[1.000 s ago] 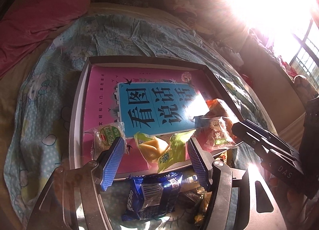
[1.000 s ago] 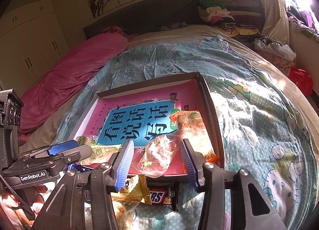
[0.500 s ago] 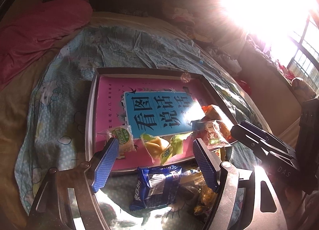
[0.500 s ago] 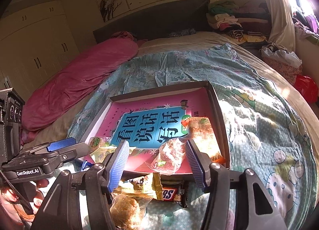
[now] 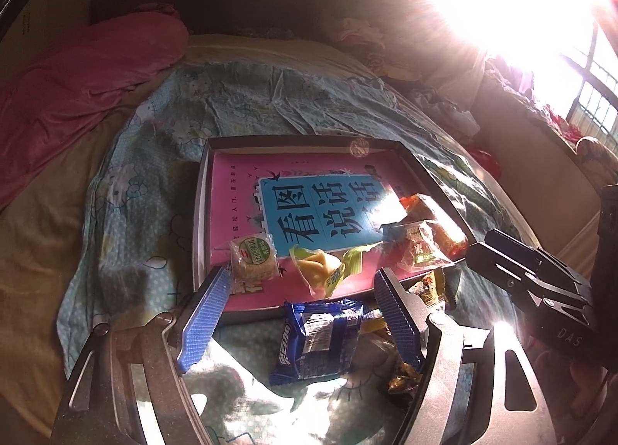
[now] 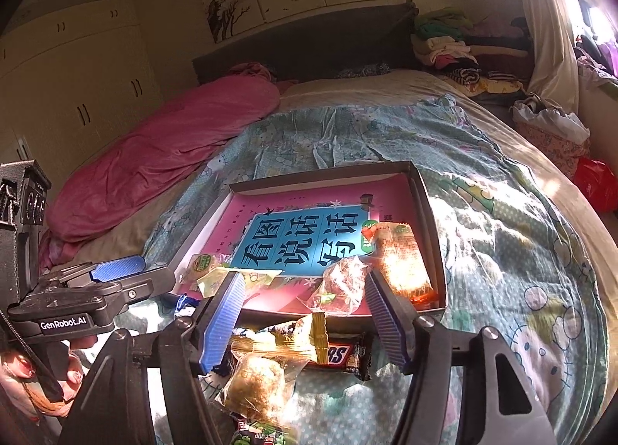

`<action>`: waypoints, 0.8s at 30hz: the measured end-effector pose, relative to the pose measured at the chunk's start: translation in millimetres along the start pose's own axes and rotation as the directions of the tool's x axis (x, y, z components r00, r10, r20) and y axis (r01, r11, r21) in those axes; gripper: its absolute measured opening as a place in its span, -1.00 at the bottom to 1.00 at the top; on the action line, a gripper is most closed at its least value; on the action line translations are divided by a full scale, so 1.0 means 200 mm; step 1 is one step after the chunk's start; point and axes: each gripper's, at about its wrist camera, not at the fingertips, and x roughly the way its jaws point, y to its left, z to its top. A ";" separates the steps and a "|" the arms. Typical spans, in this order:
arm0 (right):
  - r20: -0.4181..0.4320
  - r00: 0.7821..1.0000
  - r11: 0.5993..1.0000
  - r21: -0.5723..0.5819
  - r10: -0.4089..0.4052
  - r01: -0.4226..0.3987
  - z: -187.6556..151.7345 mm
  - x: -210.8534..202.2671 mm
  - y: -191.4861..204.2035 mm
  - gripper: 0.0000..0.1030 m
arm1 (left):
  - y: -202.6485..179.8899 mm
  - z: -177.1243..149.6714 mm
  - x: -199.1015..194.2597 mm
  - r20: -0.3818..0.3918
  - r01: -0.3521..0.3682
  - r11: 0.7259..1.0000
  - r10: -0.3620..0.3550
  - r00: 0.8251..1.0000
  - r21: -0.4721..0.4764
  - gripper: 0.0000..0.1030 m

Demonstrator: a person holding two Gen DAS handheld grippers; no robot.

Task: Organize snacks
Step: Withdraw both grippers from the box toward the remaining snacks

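between placements on the bed, i hold my left gripper released and empty over the blue biscuit pack while my right gripper, jaws opening on nothing, hangs above loose snacks just outside the box, four packets already inside; next, i judge, a clean pinch on one wrapper.

A home bedroom: bed with headboard, wardrobe.

Bed, covered by cartoon-print blue quilt. Directly on it lay: pink duvet roll, shallow cardboard box, loose snack packets, folded clothes pile.
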 end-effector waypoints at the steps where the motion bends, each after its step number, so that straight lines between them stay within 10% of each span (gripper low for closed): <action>1: 0.001 1.000 1.000 0.001 0.000 0.000 0.00 0.00 0.00 0.25 | -0.01 -0.01 0.00 -0.002 0.001 1.000 -0.001 1.000 0.002 0.52; 24: -0.035 0.999 1.000 -0.011 0.011 -0.012 -0.08 -0.07 0.01 0.31 | -0.11 -0.18 -0.05 -0.087 0.049 0.999 -0.048 0.995 0.009 0.52</action>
